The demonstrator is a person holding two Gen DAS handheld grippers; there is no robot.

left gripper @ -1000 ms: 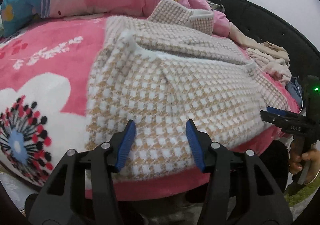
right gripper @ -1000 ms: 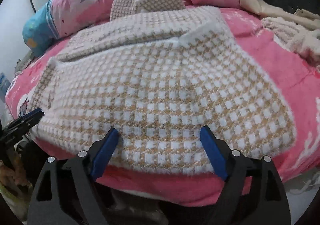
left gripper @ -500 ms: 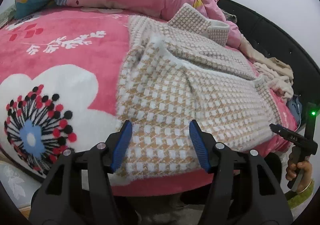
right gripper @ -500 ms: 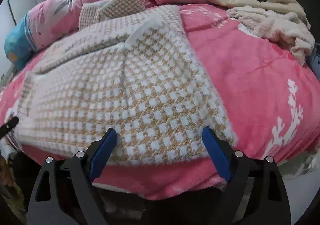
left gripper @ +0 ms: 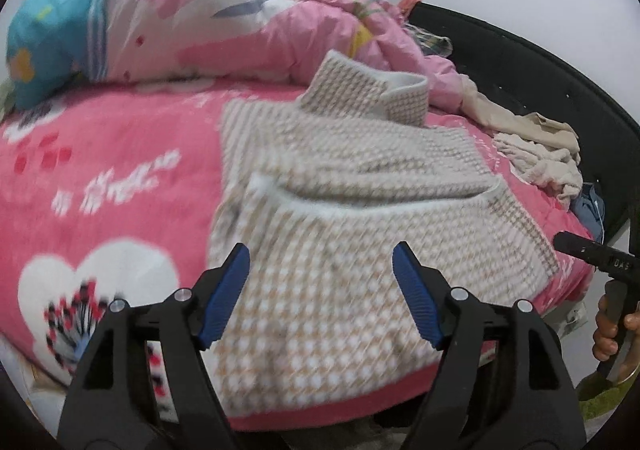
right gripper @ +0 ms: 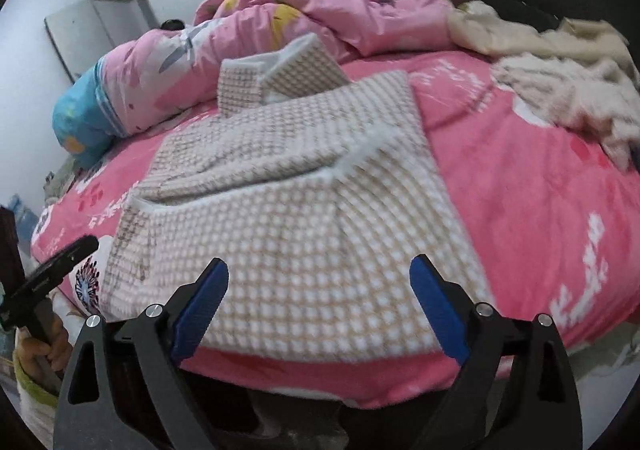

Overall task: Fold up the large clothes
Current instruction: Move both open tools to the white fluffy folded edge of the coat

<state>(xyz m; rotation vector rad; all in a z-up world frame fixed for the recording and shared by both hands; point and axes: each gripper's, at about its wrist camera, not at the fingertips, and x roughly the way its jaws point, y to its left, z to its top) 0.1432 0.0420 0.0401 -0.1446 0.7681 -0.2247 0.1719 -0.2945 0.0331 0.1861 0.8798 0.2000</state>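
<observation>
Beige-and-white checked fleece garment [left gripper: 340, 250]: lies folded on the pink flowered blanket [left gripper: 112, 170], near edge (crumpled pink quilt [left gripper: 240, 30] beyond). Left gripper [left gripper: 321, 290] and right gripper [right gripper: 319, 302]: jaws spreading, nothing between them.

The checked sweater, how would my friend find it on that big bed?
Start at the pink blanket that covers the bed. The checked sweater lies flat on its near edge, before the rumpled pink duvet. Only it has tan-and-white checks; the cream clothes beside it are plain.
</observation>
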